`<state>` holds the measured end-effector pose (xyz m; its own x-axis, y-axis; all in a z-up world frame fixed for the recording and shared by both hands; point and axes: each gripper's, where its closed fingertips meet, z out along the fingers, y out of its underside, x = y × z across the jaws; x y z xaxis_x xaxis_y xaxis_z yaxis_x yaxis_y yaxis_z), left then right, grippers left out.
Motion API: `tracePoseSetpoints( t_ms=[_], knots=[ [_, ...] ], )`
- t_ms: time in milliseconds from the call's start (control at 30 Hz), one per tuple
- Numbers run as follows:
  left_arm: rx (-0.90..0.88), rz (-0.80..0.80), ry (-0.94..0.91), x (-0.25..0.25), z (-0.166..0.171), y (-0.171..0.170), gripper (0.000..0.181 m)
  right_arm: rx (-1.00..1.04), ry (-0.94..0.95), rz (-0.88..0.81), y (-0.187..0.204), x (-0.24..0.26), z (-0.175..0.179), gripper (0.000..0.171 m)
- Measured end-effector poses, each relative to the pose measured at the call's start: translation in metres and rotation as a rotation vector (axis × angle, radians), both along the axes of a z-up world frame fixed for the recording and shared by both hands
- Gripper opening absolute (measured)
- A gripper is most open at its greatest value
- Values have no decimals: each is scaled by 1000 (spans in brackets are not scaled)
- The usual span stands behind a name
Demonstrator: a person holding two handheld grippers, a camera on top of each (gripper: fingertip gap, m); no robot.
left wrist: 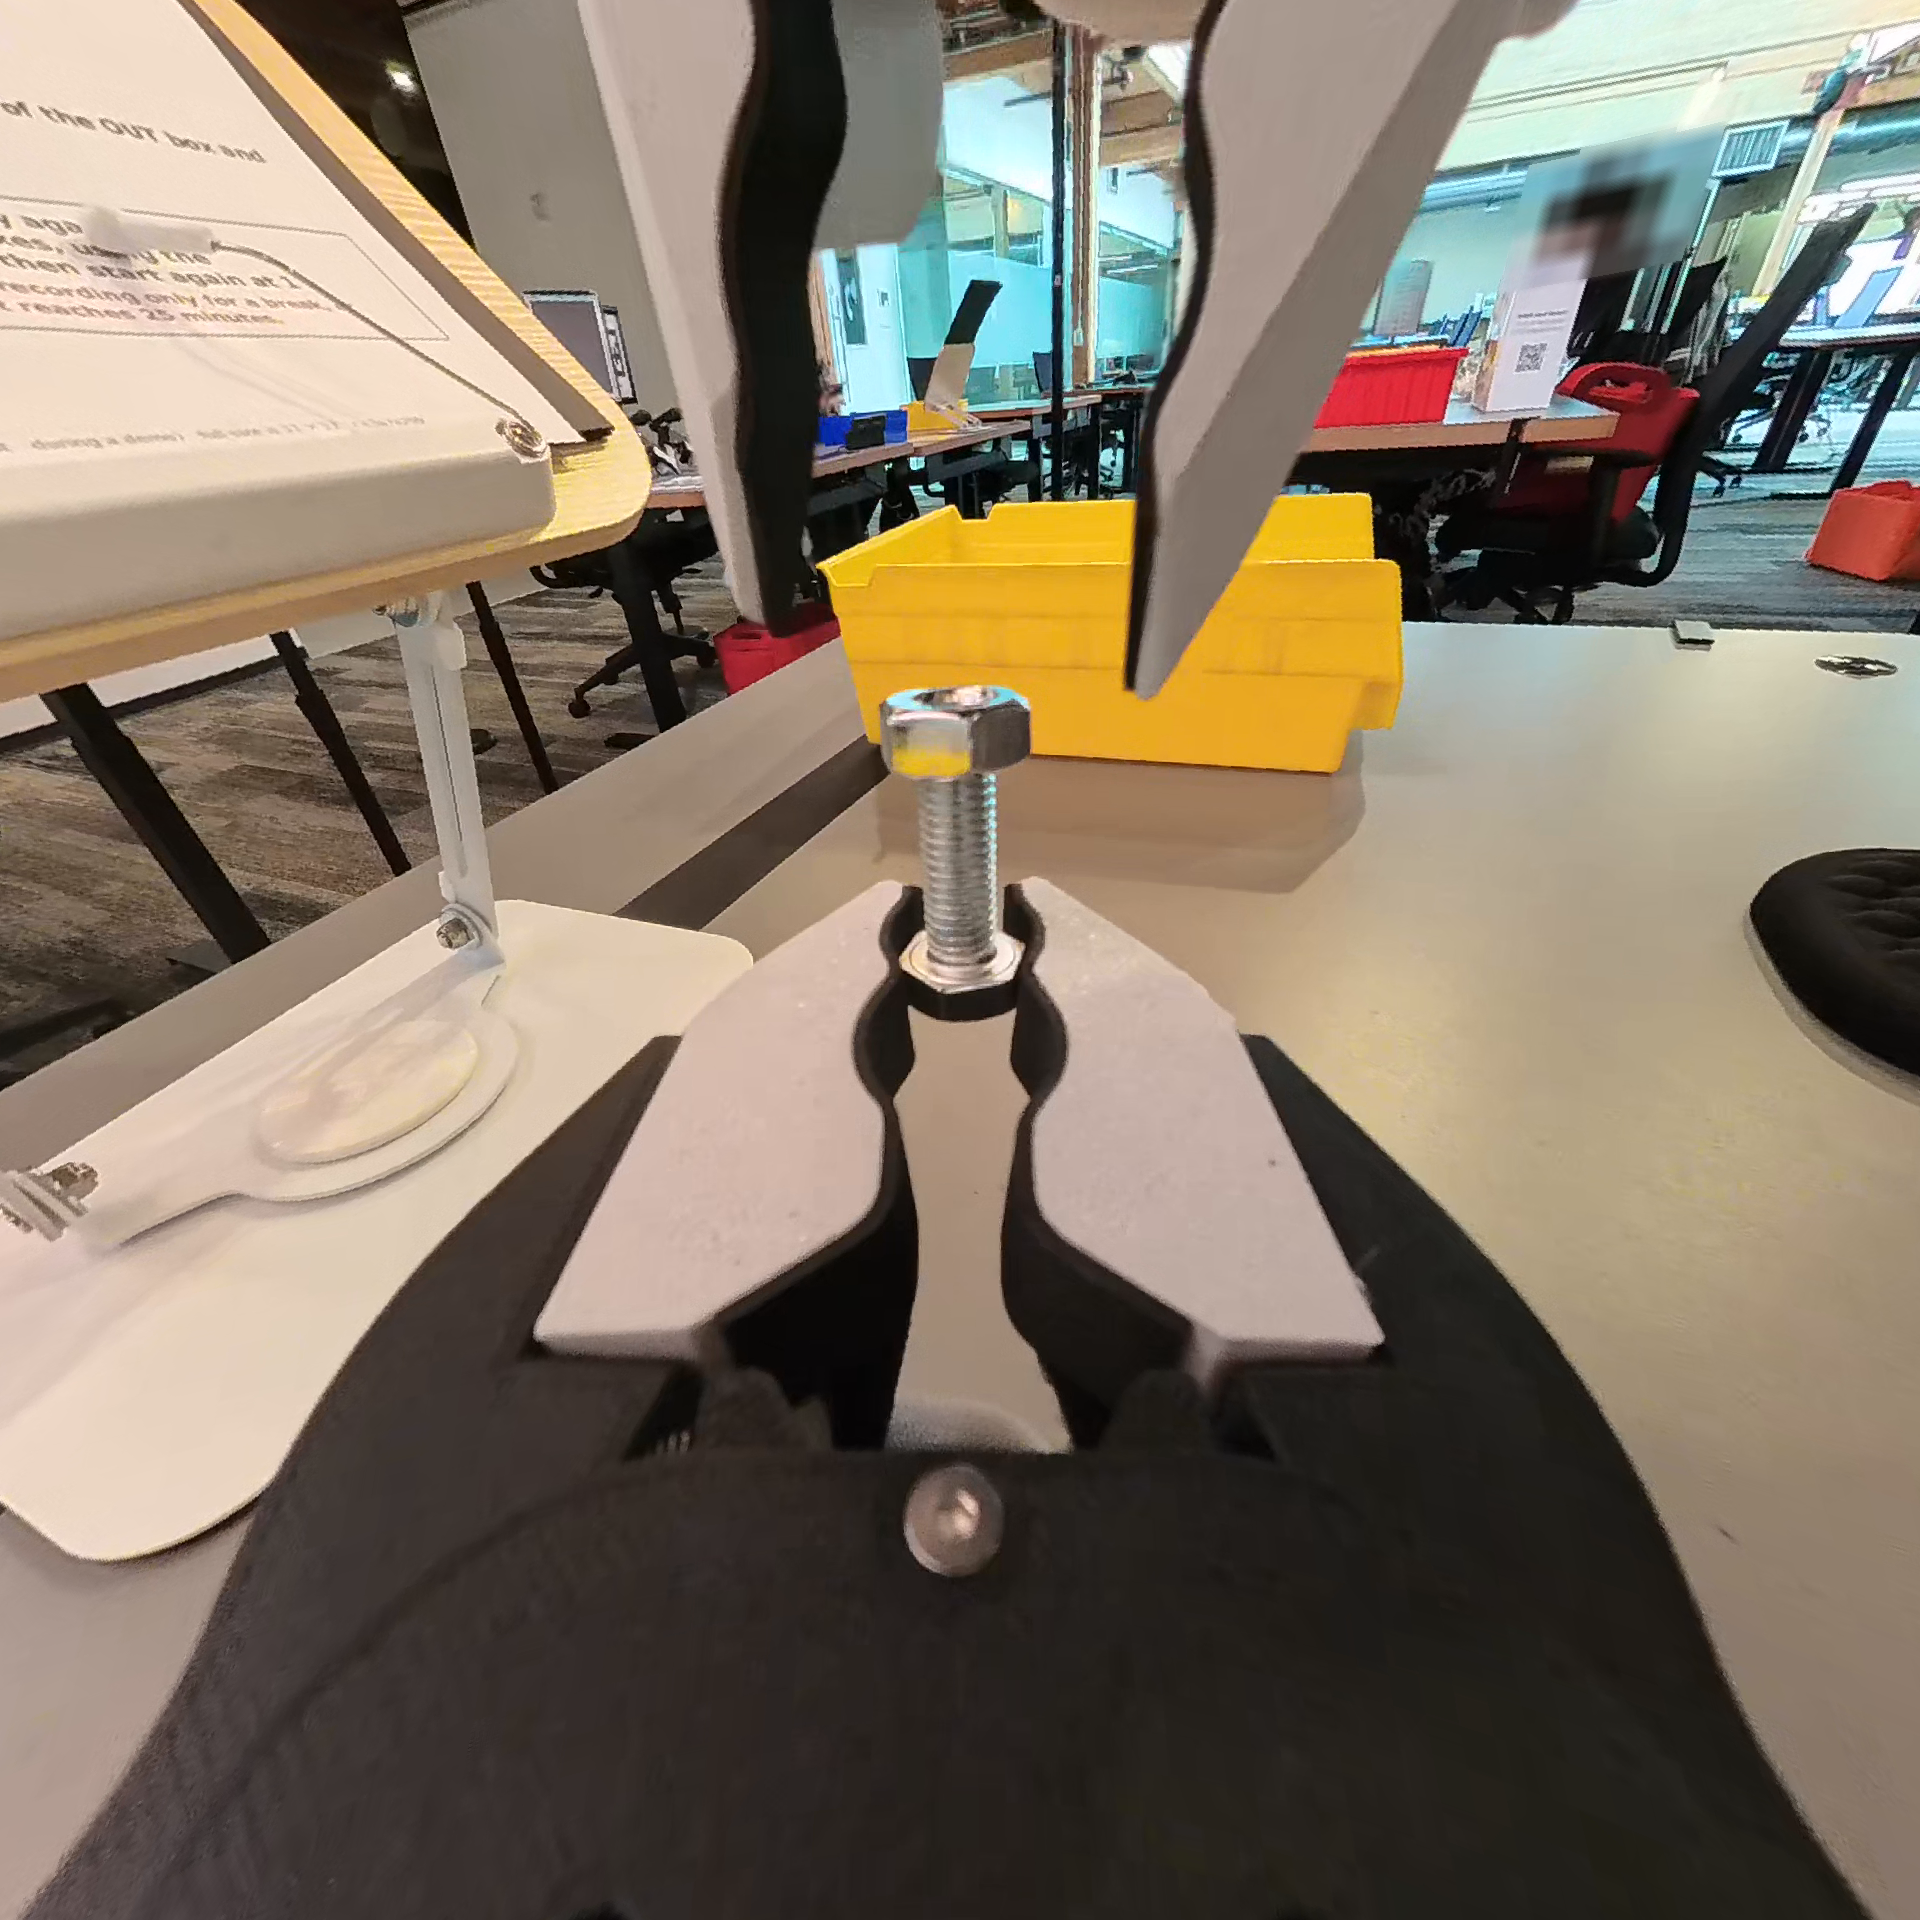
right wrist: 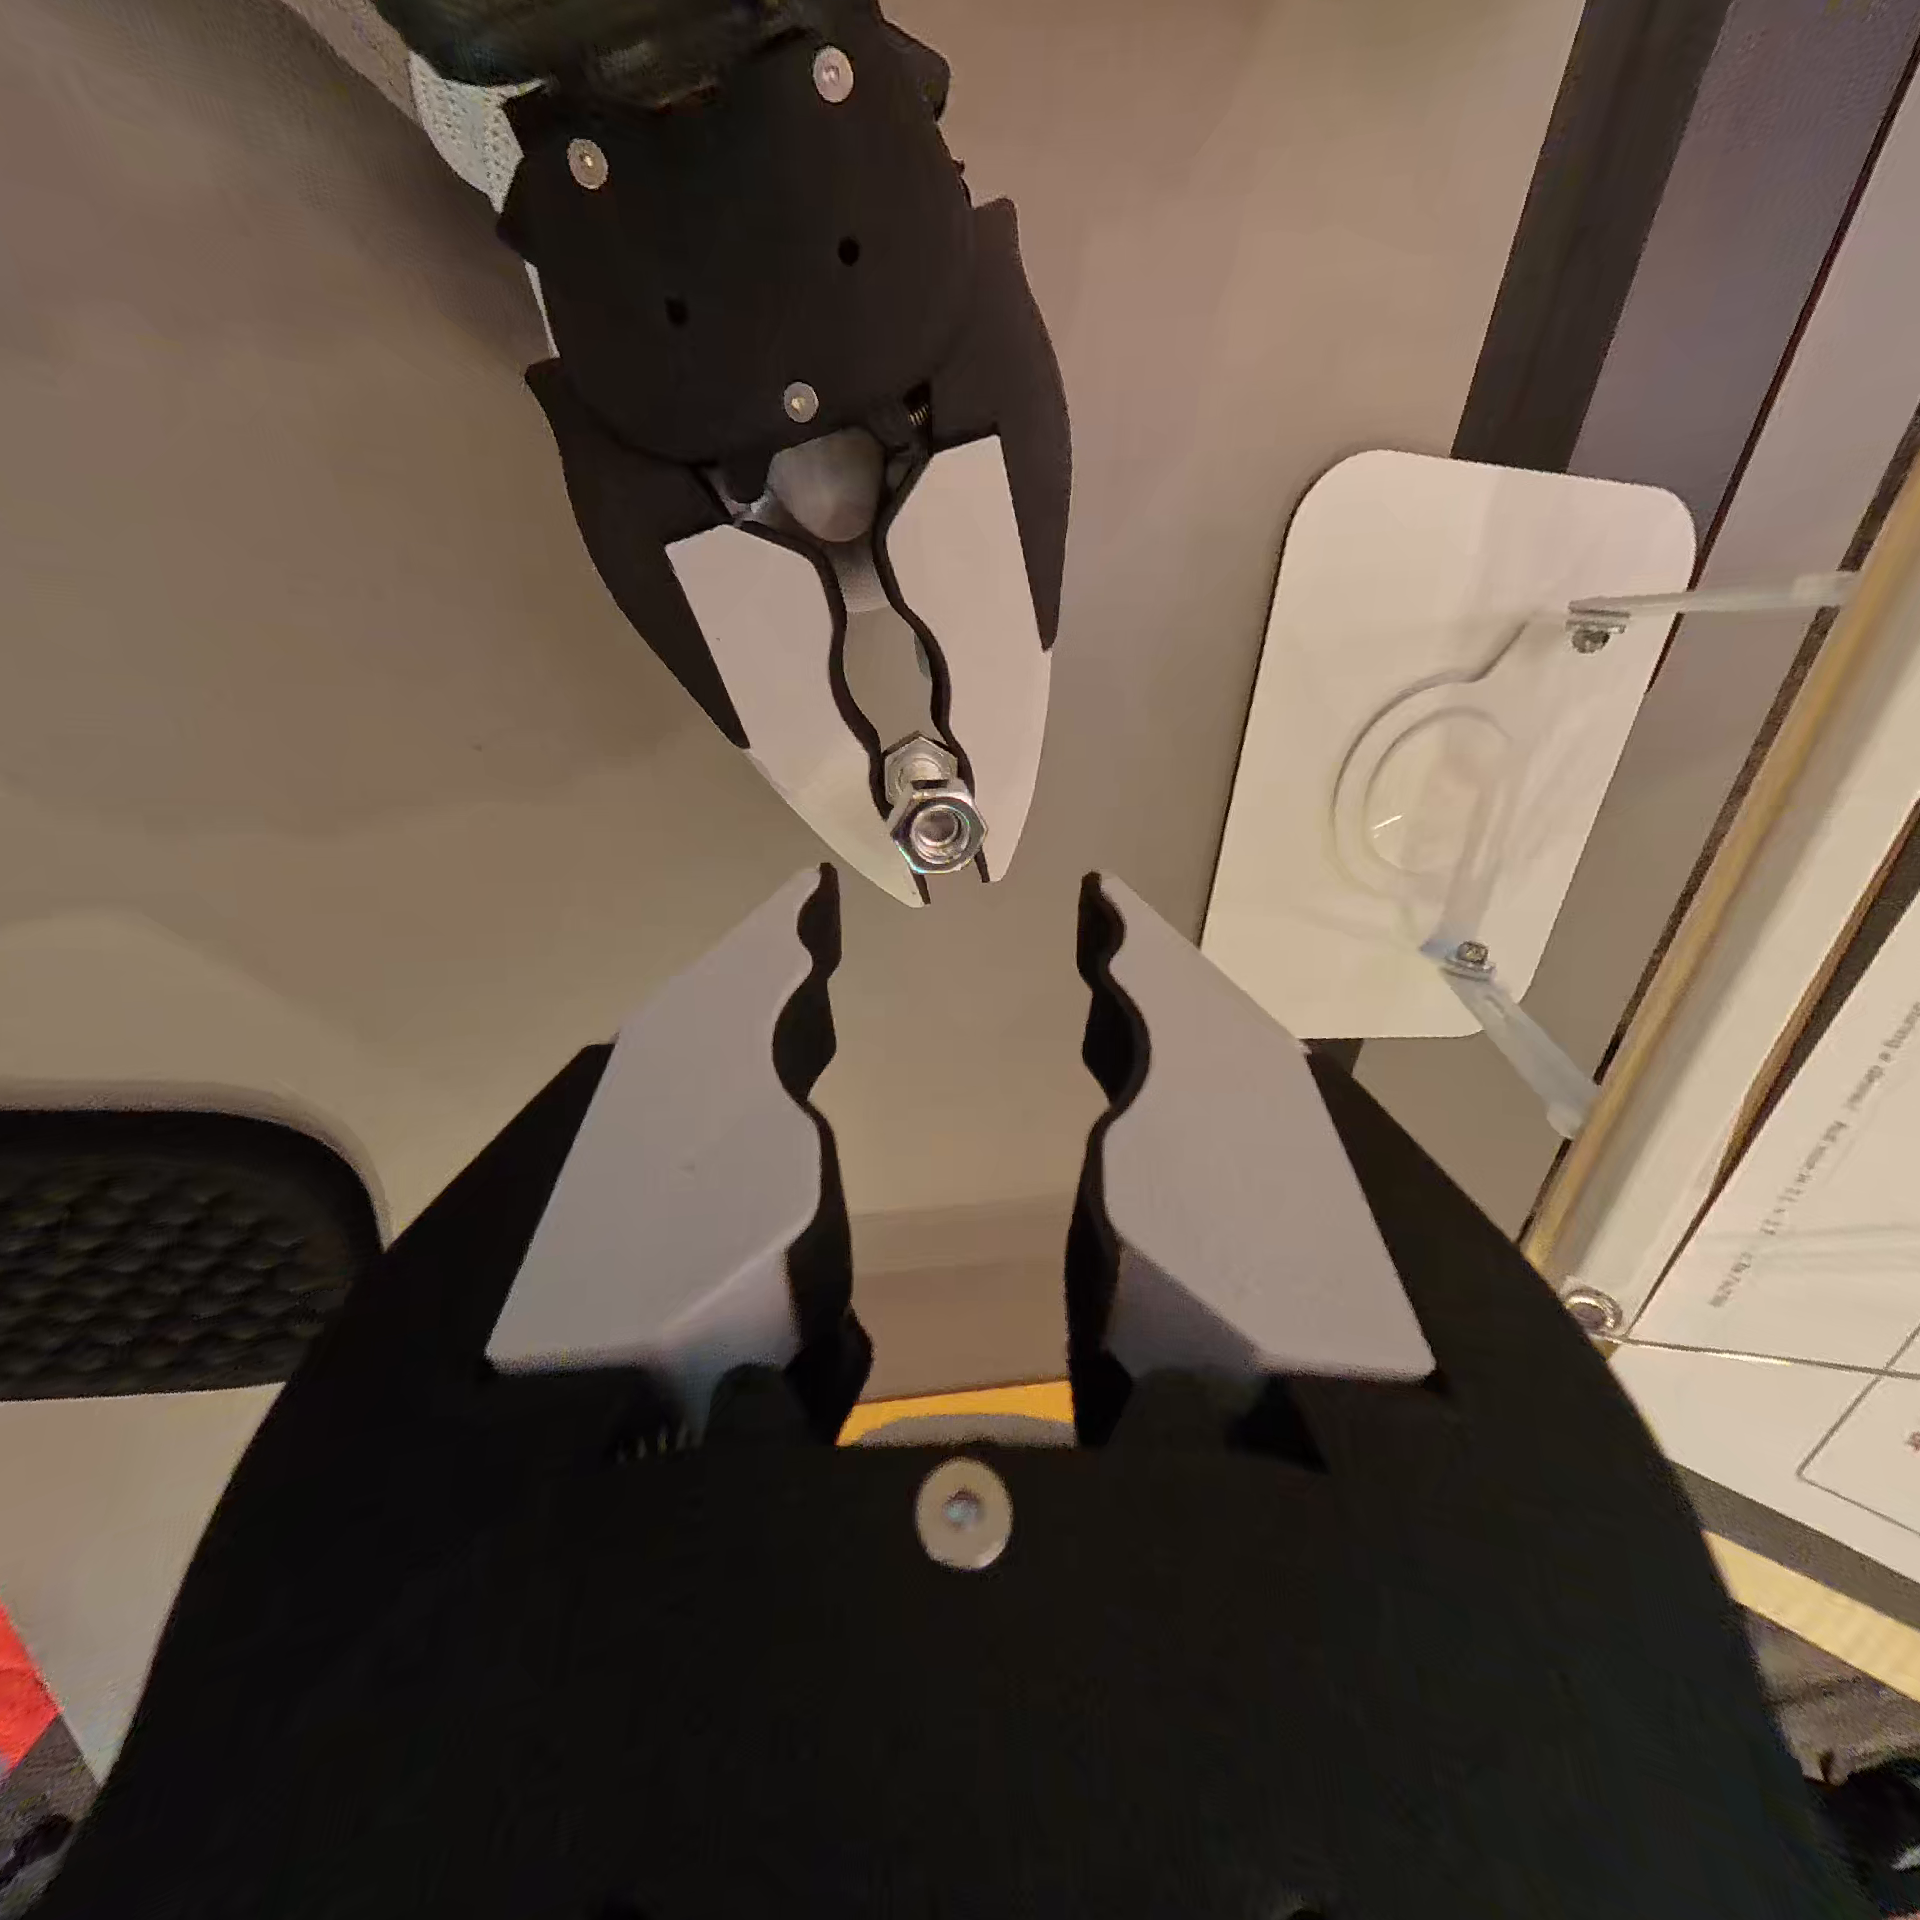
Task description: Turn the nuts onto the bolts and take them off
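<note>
Left gripper (left wrist: 958, 940): jaws clenched on the lower end of the bolt (left wrist: 956, 868), near the fingertips, in the front notch of the black wavy pads. Bolt stands upright above the pale grey bench (left wrist: 1507, 1039).

Bolt: bright zinc-silver, threaded shank clearly visible. At the top, a hex piece (left wrist: 956, 730), shiny, one face reflecting yellow from the bin behind; I cannot tell from the left wrist view whether this is the bolt head or a nut. At the bottom, a second, thinner hex piece (left wrist: 961, 964) sits at the level of the pads. Threads between the two are bare.

Right wrist view looks down on the same assembly: the upper hex (right wrist: 940, 831) is seen end-on, six flats, round centre, with the lower hex (right wrist: 914, 767) behind it between the left gripper's fingers.

Right gripper (right wrist: 956, 883): jaws released, a wide gap between the fingertips. In the left wrist view it comes down from above, tips either side of and just above the upper hex, not touching it.

Surroundings: yellow plastic bin (left wrist: 1112, 634) on the bench behind the bolt. White stand (left wrist: 312, 1091) with a tilted board carrying a printed sheet, on the left. Black textured pad (left wrist: 1849, 956) at the right edge of the bench.
</note>
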<state>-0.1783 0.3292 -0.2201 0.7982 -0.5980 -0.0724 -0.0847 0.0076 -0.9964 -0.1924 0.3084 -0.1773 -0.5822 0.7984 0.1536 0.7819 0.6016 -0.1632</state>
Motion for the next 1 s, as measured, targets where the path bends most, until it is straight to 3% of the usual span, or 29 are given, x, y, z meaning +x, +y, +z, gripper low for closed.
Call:
tracePoseSetpoints(
  t_ms=[500, 1000],
  knots=[
    [-6, 12, -18, -2, 1, 2, 15, -33, 12, 4, 0, 2, 2, 42],
    [3, 4, -16, -2, 1, 1, 14, 100, 0, 368, -8, -9, -2, 25]
  ],
)
